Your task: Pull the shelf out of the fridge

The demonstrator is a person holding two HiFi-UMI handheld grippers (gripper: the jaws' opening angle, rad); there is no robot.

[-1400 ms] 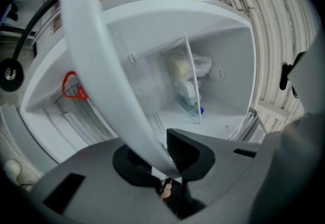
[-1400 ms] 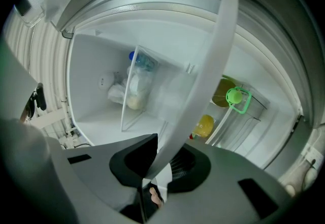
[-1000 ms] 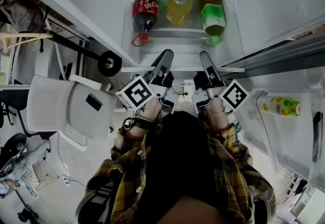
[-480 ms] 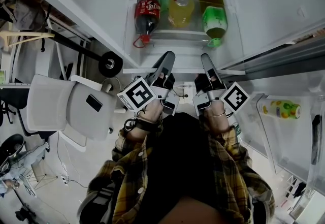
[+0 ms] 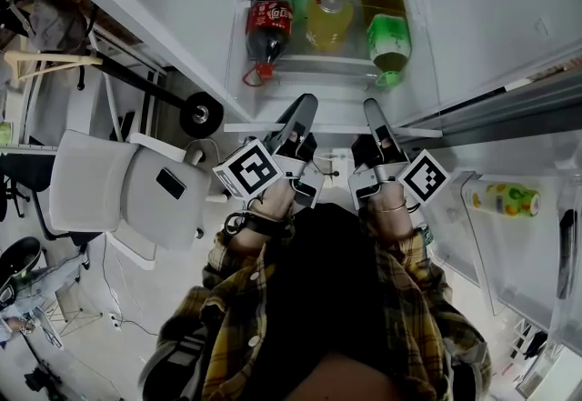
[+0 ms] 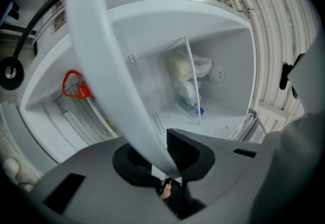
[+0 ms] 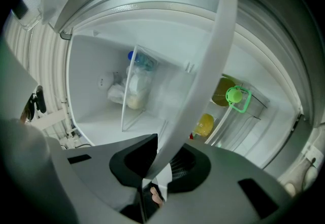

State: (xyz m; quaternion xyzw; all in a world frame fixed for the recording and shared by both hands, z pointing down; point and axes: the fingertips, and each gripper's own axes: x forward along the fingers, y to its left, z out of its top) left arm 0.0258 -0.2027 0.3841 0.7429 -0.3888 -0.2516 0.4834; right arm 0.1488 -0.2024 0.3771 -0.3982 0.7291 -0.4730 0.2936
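Note:
The fridge stands open below me. The white front edge of its shelf (image 5: 332,127) runs across just past my hands. My left gripper (image 5: 305,105) is shut on the left part of that edge and my right gripper (image 5: 372,107) on the right part, both pointing level into the fridge. In the left gripper view the shelf edge (image 6: 101,50) passes as a white strip between the jaws of the left gripper (image 6: 170,159). The right gripper view shows the shelf edge (image 7: 213,55) pinched in the right gripper (image 7: 157,162).
Beyond the edge lie a cola bottle (image 5: 269,26), a yellow bottle (image 5: 327,19) and a green bottle (image 5: 388,35). A bag of food (image 6: 185,73) sits deep inside. The open door's bin holds a bottle (image 5: 500,197) at right. A white chair (image 5: 118,195) stands at left.

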